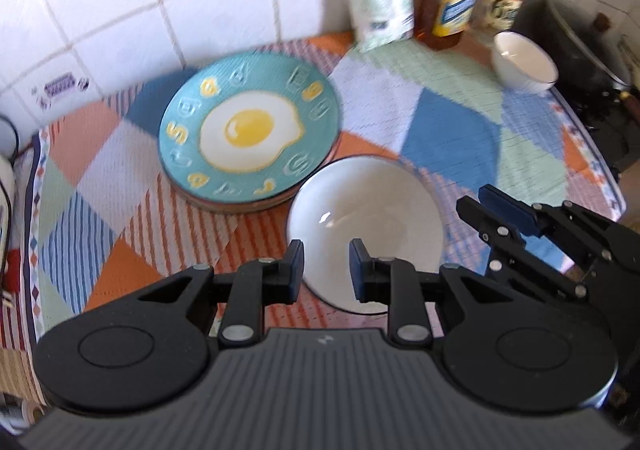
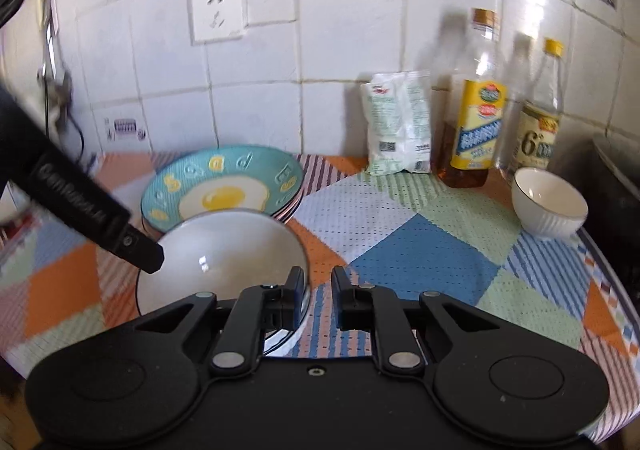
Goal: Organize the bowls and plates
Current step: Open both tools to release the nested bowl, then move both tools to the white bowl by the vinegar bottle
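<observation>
A teal plate with a fried-egg picture [image 1: 248,130] tops a small stack of plates on the patterned cloth; it also shows in the right wrist view [image 2: 222,186]. A large white bowl [image 1: 366,226] stands just in front of the stack, also in the right wrist view [image 2: 224,254]. A small white ribbed bowl [image 1: 524,60] stands far right near the bottles [image 2: 550,204]. My left gripper [image 1: 326,270] is open, its jaws over the big bowl's near-left rim. My right gripper [image 2: 318,296] is open with its jaws astride the bowl's right rim; it shows in the left wrist view [image 1: 496,210].
A white packet [image 2: 398,122], an oil bottle [image 2: 474,110] and a vinegar bottle [image 2: 540,118] stand against the tiled wall. A dark stove with a pot [image 1: 576,42] sits at the right. A wall socket [image 2: 218,12] hangs above the plates. The cloth's edge [image 2: 616,314] curves down right.
</observation>
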Motion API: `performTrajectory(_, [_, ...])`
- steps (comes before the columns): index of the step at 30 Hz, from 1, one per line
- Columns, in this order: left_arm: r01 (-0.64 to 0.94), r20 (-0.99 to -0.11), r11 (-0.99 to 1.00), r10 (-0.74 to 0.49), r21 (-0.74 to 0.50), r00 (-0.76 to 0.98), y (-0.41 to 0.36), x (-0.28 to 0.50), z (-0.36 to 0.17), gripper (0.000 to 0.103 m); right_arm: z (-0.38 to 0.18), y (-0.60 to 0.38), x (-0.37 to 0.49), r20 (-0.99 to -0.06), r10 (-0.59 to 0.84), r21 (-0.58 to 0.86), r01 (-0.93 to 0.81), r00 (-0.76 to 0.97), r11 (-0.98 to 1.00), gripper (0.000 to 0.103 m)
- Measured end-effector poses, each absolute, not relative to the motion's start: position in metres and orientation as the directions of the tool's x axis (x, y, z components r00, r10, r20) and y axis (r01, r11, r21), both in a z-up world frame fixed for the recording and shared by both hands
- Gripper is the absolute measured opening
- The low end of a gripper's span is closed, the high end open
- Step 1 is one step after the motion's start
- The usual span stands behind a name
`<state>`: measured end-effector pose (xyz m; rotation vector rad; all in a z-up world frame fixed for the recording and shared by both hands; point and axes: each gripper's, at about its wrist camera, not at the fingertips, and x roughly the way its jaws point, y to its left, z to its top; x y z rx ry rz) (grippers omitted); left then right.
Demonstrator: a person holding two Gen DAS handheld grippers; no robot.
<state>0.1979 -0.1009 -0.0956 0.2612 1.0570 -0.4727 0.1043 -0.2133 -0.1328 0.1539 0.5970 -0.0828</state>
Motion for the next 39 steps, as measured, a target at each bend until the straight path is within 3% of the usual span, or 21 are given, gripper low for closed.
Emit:
performTrajectory(7, [0.559,-0.859,0.829,-0.288,-0.003,0.423,-0.134,0.183,-0.070,0.023,-0.118,-0.248,0.083,-0.525,-0.068,0.111,0.148,0.848,0.983,0.021])
performTrajectory(12, [0.595,-0.858,0.804,-0.303,0.004,0.414,-0.159,0.175,-0.064,0.024,-0.116,-0.272,0.068,-0.506,-0.141,0.087,0.212,0.851,0.973,0.035])
performTrajectory(19, [0.612,-0.855,0.790,-0.334,-0.024,0.398,-0.200,0.178,-0.066,0.026,-0.120,-0.317,0.053,-0.508,-0.194,0.087,0.274,0.839,0.958,0.040])
performTrajectory(23, [0.614,-0.857,0.788,-0.347,-0.046,0.381,-0.226,0.184,-0.073,0.027,-0.132,-0.337,0.051,-0.519,-0.262,0.005,0.310,0.813,0.951,0.054])
performTrajectory(26, [0.643,-0.854,0.764,-0.364,-0.046,0.372,-0.246,0.184,-0.079,0.037,-0.151,-0.359,0.054,-0.549,-0.277,0.048,0.361,0.788,0.931,0.057])
performTrajectory(32, [0.660,-0.871,0.750,-0.354,-0.048,0.340,-0.277,0.195,-0.091,0.042,-0.176,-0.391,0.062,-0.548,-0.282,0.108,0.401,0.787,0.910,0.060])
performTrajectory(39, [0.642,-0.853,0.763,-0.382,-0.075,0.355,-0.306,0.226,-0.101,0.048,-0.184,-0.413,0.088,-0.540,-0.251,0.085,0.349,0.803,0.933,0.081])
